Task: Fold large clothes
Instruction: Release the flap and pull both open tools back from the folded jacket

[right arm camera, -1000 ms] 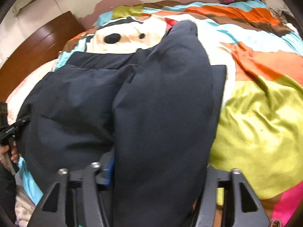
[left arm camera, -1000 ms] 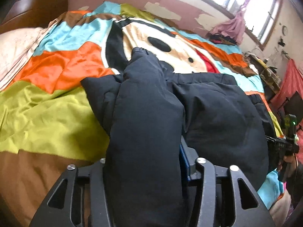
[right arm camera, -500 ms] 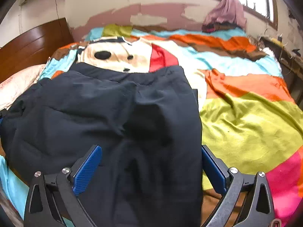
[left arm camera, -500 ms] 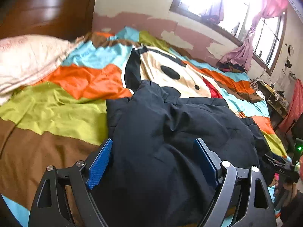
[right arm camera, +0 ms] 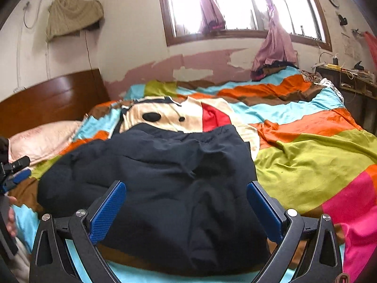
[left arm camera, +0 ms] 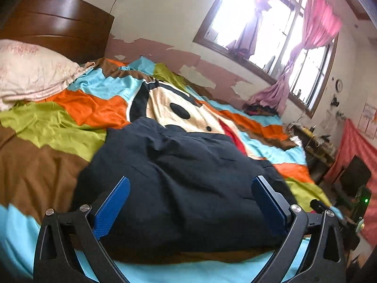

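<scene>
Sunlight is pouring through the window (right arm camera: 238, 2) behind a bed whose patchwork bedspread (right arm camera: 313, 165) is carrying the dark navy garment (left arm camera: 188, 184), which is lying folded into a bulky heap near the close edge. Left gripper (left arm camera: 190, 202) is still opening, its blue pads clear of the cloth; right gripper (right arm camera: 186, 202) is standing wide, gripping nothing

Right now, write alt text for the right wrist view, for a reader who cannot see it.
A dark navy garment lies folded on a bed's patchwork cartoon-dog bedspread, framed by the open blue-padded right tool, which grips nothing. A pink pillow and wooden headboard sit at left, with a bright window behind.
</scene>
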The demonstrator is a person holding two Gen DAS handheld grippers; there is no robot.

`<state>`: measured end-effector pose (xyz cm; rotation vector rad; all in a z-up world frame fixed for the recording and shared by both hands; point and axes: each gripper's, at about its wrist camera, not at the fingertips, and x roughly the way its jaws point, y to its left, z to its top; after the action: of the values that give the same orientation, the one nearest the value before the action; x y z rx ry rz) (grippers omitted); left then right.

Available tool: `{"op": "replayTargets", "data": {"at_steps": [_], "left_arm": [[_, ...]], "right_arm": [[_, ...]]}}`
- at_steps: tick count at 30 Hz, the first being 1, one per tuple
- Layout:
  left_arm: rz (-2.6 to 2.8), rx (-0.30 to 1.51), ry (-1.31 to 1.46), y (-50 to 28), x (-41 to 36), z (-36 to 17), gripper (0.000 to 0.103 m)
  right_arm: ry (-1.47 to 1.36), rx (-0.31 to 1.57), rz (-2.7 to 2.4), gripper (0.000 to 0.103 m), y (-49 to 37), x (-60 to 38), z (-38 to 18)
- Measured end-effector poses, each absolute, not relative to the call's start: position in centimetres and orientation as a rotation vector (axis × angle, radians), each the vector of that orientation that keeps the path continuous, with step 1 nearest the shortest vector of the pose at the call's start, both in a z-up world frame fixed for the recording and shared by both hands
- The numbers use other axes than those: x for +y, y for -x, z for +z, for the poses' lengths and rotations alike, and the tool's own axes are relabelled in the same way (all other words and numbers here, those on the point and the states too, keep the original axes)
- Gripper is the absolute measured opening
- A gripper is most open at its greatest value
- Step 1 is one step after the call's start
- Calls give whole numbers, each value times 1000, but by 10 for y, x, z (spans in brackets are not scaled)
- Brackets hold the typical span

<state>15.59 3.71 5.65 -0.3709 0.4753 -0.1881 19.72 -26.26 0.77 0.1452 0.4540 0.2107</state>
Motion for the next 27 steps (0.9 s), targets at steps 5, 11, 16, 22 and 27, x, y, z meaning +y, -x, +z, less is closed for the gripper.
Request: {"op": "replayTargets", "data": {"at_steps": [5, 11, 16, 22, 27], "left_arm": [[-196, 517, 373, -142, 11, 60, 101], [-191, 465, 339, -122, -8, 76, 101], [-174, 423, 347, -103, -8, 83, 101], [-152, 406, 311, -77, -8, 88, 101], [-121, 421, 284, -54, -10, 85, 101]], "right_arm": [[-130, 420, 218, 103, -172, -257, 21], [-92, 343, 208, 103, -140, -250, 35], [-88, 295, 211, 103, -117, -247, 44], [-116, 295, 240, 103, -99, -241, 44], [-91, 323, 253, 103, -86, -229, 40]]}}
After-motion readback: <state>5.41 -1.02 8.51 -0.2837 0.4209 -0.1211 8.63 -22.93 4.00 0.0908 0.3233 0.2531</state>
